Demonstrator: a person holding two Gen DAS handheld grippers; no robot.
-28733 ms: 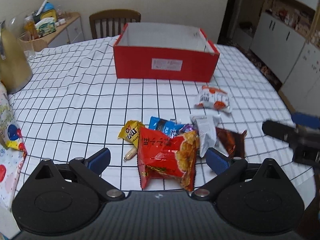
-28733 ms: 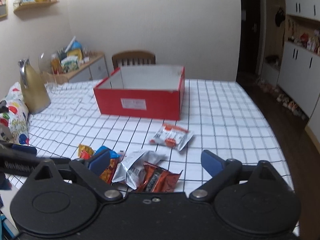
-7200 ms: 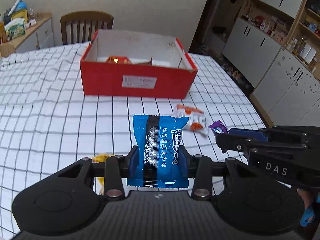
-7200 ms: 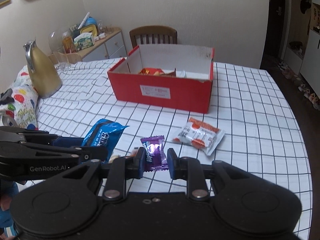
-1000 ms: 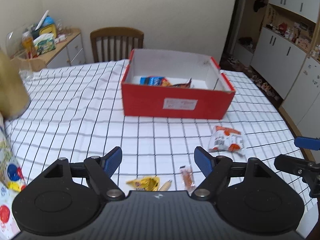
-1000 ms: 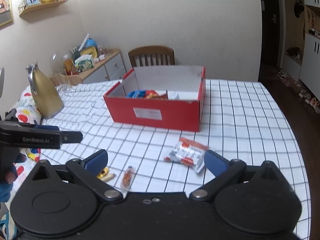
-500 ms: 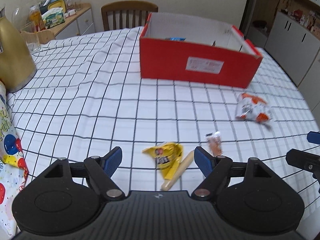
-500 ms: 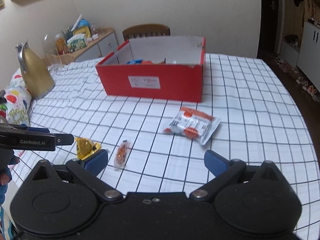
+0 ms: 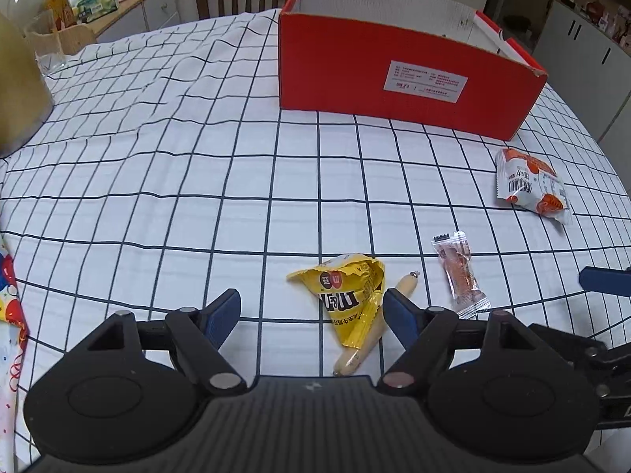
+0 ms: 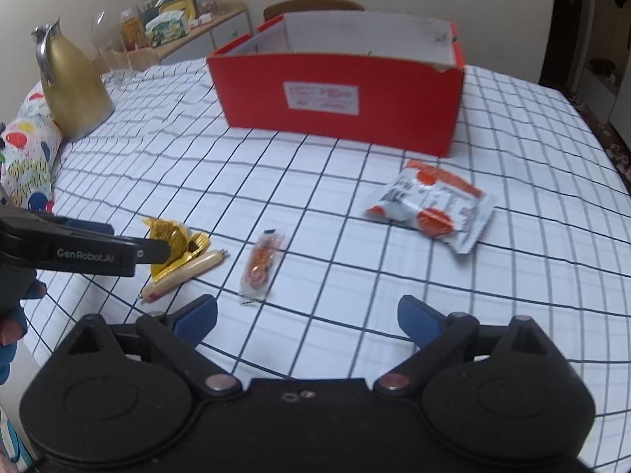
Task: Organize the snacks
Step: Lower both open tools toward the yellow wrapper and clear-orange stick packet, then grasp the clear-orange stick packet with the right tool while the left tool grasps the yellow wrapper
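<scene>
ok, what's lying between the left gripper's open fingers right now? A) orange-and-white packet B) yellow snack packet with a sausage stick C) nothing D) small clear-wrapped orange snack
B: in the left wrist view the yellow snack packet and sausage stick lie between the open left gripper fingers, on the tablecloth, ungrasped.

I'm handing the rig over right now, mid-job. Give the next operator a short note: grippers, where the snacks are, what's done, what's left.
Left gripper: open, empty, low over the yellow packet and the sausage stick lying partly under it.
Right gripper: open, empty, above the tablecloth with the small clear sachet just ahead of it.
Red box: at the far side of the table; its contents are hidden from both views.
Still out on the cloth: yellow packet, sausage stick, clear sachet, and the white-and-orange packet nearest the box.
Left to do: move those four into the box.
</scene>
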